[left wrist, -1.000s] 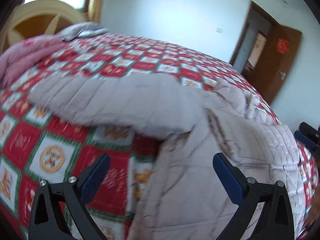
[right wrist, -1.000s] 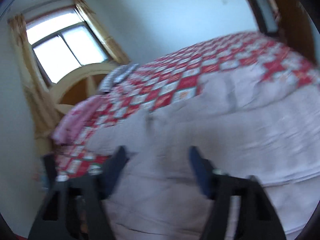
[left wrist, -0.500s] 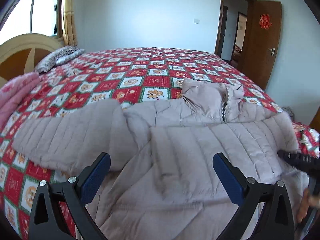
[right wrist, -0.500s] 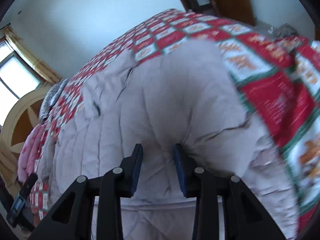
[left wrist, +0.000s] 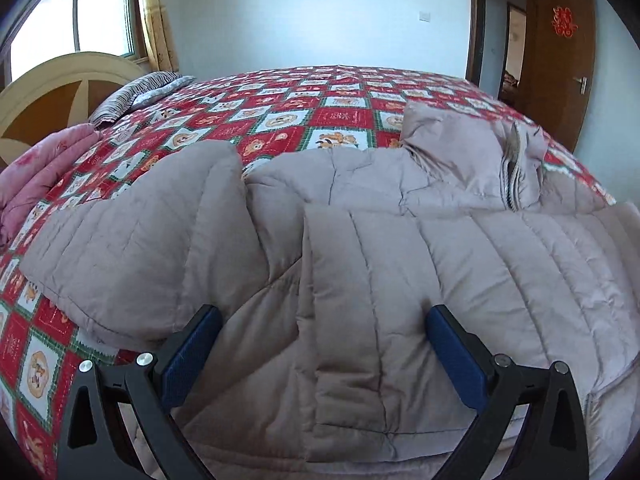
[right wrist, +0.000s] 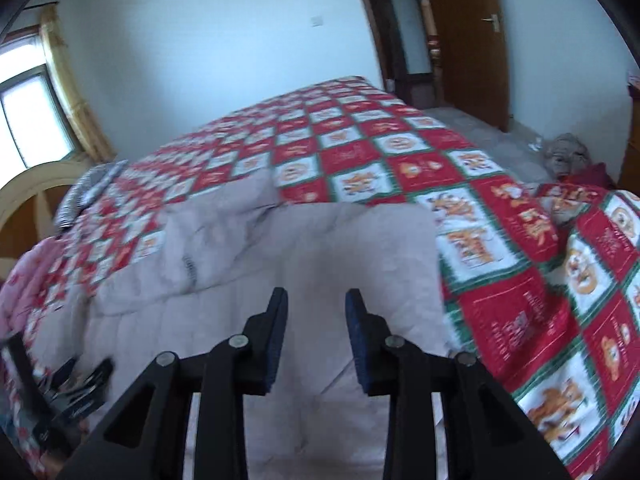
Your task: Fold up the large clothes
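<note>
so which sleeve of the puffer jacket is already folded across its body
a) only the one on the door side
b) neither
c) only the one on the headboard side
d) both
a, in the left wrist view the door-side sleeve lies flat across the front of the jacket, while the headboard-side sleeve is spread out over the quilt.
</note>
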A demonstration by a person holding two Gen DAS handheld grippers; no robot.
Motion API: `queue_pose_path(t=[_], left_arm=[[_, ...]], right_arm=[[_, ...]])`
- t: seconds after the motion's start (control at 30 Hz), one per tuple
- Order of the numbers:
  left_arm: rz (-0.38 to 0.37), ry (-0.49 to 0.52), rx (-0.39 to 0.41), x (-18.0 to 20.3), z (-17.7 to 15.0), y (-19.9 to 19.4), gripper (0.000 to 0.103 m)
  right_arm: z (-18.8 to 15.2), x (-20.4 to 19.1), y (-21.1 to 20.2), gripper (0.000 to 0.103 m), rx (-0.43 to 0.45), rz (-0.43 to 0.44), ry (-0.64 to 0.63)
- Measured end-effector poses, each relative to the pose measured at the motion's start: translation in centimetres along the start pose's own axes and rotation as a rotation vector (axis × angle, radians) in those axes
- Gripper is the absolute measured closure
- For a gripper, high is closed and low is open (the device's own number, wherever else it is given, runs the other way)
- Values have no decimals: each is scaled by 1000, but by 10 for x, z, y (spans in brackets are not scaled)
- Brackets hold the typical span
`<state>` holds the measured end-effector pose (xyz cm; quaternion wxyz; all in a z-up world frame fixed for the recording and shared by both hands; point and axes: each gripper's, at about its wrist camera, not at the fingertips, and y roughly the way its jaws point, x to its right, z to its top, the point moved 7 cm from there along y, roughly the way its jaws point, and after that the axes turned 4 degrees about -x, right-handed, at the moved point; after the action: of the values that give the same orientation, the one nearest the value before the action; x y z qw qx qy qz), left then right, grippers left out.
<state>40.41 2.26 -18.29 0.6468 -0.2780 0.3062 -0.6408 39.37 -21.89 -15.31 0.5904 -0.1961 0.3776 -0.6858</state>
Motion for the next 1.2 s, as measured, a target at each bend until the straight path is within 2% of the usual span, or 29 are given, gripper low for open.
queue_pose_path(t=[0.1,0.23,0.33,0.4,0.5,0.53,0.57,0.6,0.63,0.7,0.8,0.87,0.93,0.97,1.0,1.1,1.2], left_arm=[[8,8,-20,2,-2,5,1],[33,23,-32,5,-3,11,1],[51,35,-29,7,-3,11,1],[6,5,-23,2,-3,7,1],[-133,-88,-23,-21,-6,-14,1],[-149,-123,-13,-31,-7,-22,1],[-158,-187,14,-53,-8,-35,1],[-155,-254,43,-79,-7,-46,1],[-144,-298,59,-96,-7,-52,1],[-89,-430,94,-149,-6,-63,1],[4,-602,103,-227,-6,-62,1],[99,-703,74,-279,-9,-53,1],[173,-774,63,-316,-11,-44,1],[212,-797,57,-334,-11,-37,1],[239,-807,47,-345,-11,-31,1],[258,-810,13,-364,-7,-4,1],[235,-884,5,-373,-13,14,1]], right_arm=[[-19,4,40,69,-79,-54,-43],[-23,-4,48,68,-23,-151,-133],[-23,-1,47,67,-22,-166,-144],[-24,3,44,67,-23,-154,-132],[-26,2,28,66,-40,-198,-133],[-29,-2,16,64,-25,-203,-136],[-31,-11,0,62,9,-175,-141],[-34,-23,-15,56,42,-132,-151],[-38,-36,-28,45,62,-90,-168],[-47,-58,-43,28,82,-29,-191],[-63,-85,-46,27,67,40,-227],[-78,-95,-28,27,23,23,-274],[-93,-92,-1,26,-54,12,-271],[-100,-87,9,26,-59,17,-252],[-102,-84,11,26,-28,36,-240],[-102,-84,8,24,-12,46,-239],[-104,-87,9,22,-7,46,-249]])
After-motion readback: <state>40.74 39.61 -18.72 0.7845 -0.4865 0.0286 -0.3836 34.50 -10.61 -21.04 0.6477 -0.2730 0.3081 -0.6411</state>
